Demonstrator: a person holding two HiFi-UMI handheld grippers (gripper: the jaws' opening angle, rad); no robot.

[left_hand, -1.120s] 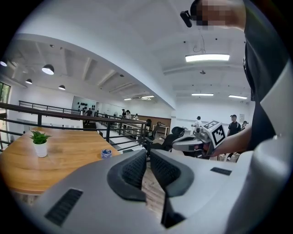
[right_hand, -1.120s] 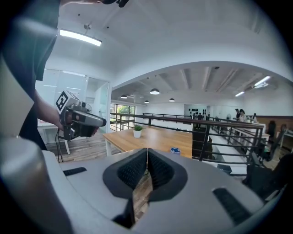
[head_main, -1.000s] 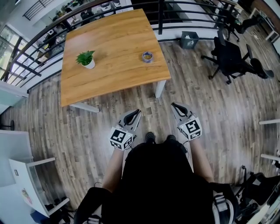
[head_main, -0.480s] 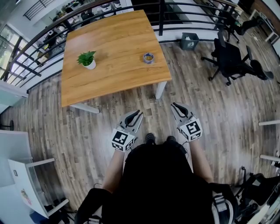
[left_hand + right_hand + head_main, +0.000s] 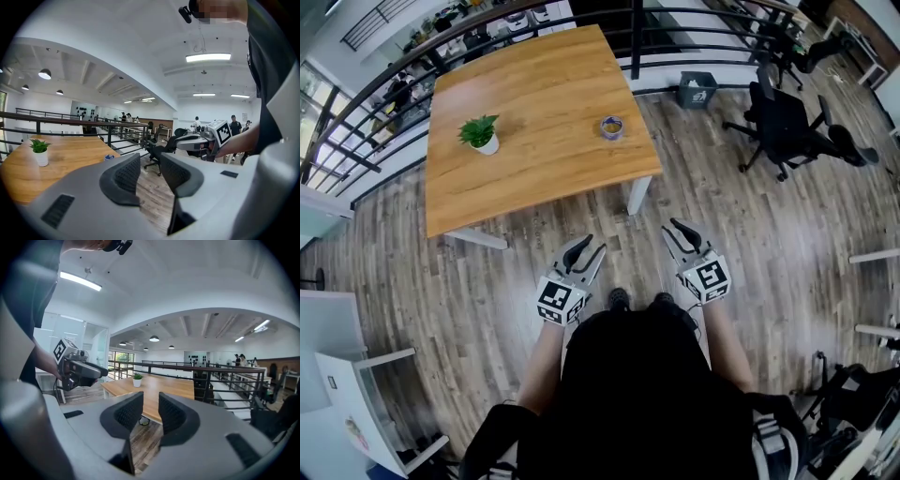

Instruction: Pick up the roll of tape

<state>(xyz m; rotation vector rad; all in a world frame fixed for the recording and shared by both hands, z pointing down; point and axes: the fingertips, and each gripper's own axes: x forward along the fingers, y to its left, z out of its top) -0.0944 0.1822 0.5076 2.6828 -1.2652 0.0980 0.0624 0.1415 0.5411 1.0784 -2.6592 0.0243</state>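
Observation:
The roll of tape [image 5: 611, 127] is a small blue ring lying near the right edge of the wooden table [image 5: 534, 159]; in the left gripper view the tape [image 5: 108, 157] is a small far-off disc. Both grippers hang over the wood floor in front of the person, well short of the table. My left gripper [image 5: 584, 251] points toward the table with its jaws opening and nothing between them [image 5: 150, 171]. My right gripper [image 5: 678, 232] is also opening with nothing between its jaws [image 5: 151, 413]. Each gripper view shows the other gripper: the right one [image 5: 201, 143], the left one [image 5: 77, 369].
A small potted plant [image 5: 479, 133] stands on the table's left part. A black railing [image 5: 534, 23] runs behind the table. A grey bin [image 5: 694, 89] and a black office chair [image 5: 787, 122] stand to the right. White furniture [image 5: 347, 394] sits at the lower left.
Both grippers' jaws, together in the earlier frames, now stand slightly apart. The hands stay in about the same place.

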